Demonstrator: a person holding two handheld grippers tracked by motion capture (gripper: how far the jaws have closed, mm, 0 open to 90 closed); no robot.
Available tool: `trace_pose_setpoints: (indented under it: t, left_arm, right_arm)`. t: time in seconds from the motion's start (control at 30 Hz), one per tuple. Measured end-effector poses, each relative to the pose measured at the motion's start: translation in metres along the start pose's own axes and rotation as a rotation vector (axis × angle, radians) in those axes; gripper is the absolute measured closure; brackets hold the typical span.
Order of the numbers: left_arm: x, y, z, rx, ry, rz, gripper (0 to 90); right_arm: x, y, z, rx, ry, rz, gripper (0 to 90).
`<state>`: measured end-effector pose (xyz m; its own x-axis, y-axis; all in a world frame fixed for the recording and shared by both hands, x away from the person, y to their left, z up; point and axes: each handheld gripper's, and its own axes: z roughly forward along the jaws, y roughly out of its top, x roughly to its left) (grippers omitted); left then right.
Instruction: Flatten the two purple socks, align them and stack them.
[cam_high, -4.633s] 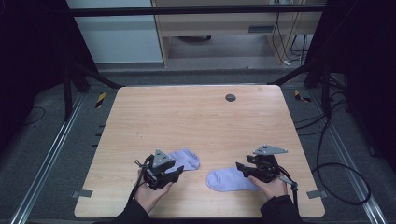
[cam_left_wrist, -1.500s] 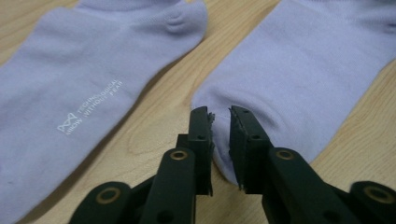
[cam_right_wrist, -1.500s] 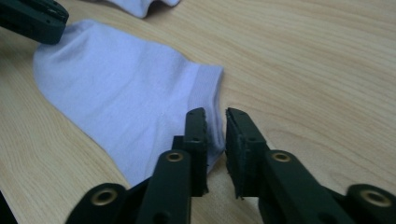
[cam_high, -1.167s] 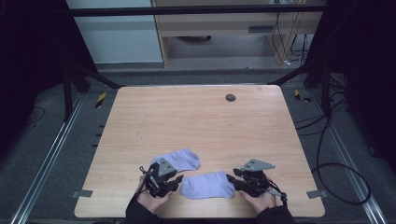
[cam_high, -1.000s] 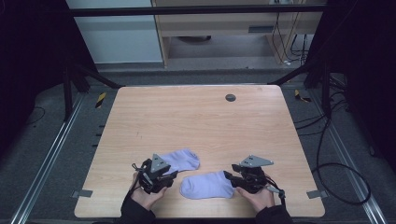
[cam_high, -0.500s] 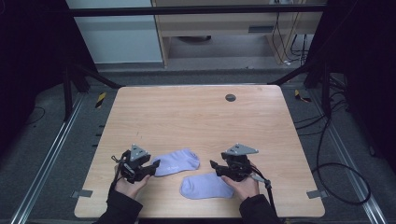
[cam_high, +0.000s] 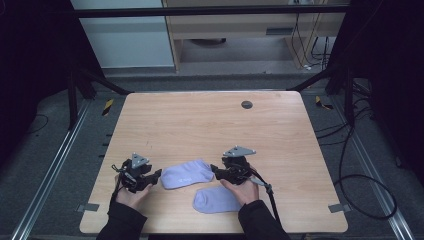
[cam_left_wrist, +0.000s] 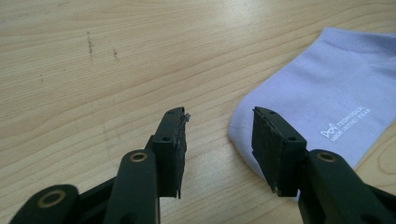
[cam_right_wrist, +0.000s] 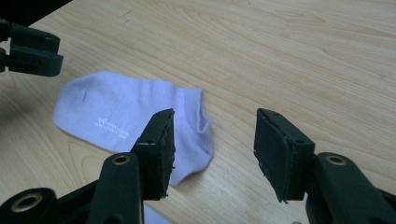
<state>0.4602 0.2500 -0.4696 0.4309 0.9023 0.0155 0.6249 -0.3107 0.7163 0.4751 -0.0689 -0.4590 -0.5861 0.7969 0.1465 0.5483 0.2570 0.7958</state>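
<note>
Currently my left gripper (cam_high: 159, 175) and right gripper (cam_high: 215, 171), both open and empty, flank the upper lilac sock (cam_high: 187, 174), long axis between them.

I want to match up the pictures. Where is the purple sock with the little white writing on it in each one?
High view: the sock with white writing lies near the table's front edge, between the left gripper and right gripper.
Left gripper view: it fills the upper right, past the right jaw.
Right gripper view: it lies left of centre, behind the left jaw.
Shared landmark: its white printed logo.
</note>
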Motion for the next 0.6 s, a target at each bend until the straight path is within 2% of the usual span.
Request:
trace_pose_setpoints:
  t: [0.2, 0.33, 0.6]
  left_arm:
    - [-0.002, 0.000, 0.005, 0.018, -0.010, 0.004, 57.1]
    - [-0.005, -0.001, 0.009, 0.035, -0.027, 0.010, 58.7]
    - [-0.011, -0.002, 0.017, 0.074, -0.037, 0.020, 65.8]
  right_arm:
    - [0.005, 0.004, 0.017, 0.025, -0.017, -0.004, 52.4]
    - [0.010, 0.005, 0.027, 0.053, -0.018, -0.026, 54.5]
    - [0.013, 0.000, 0.046, 0.102, -0.028, -0.028, 60.0]
